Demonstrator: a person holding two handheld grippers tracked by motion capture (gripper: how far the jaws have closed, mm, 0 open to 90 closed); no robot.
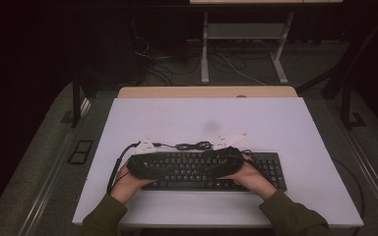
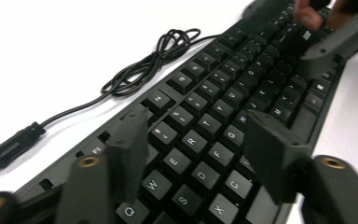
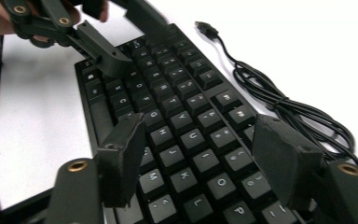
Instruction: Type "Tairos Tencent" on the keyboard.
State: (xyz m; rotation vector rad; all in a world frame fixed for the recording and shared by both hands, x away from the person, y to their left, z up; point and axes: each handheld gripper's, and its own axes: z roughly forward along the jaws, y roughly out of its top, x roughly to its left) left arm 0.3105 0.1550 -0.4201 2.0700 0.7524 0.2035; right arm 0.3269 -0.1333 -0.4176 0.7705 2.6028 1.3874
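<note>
On white table [image 1: 295, 128]: one keyboard [image 1: 197, 169], one cable [image 1: 193, 145], two claws.

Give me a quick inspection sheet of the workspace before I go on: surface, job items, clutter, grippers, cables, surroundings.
Surface: white table top, flat.
Job's things: black keyboard lying flat near the front edge, keys up.
Clutter: nothing seen.
Grippers: left gripper and right gripper both over the keys, jaws apart, nothing clamped.
Cables: keyboard cable bundled behind the keyboard, its plug loose on the table; a cable trails from the left gripper.
Surroundings: dark floor, another desk frame with loose wires behind the table.
</note>
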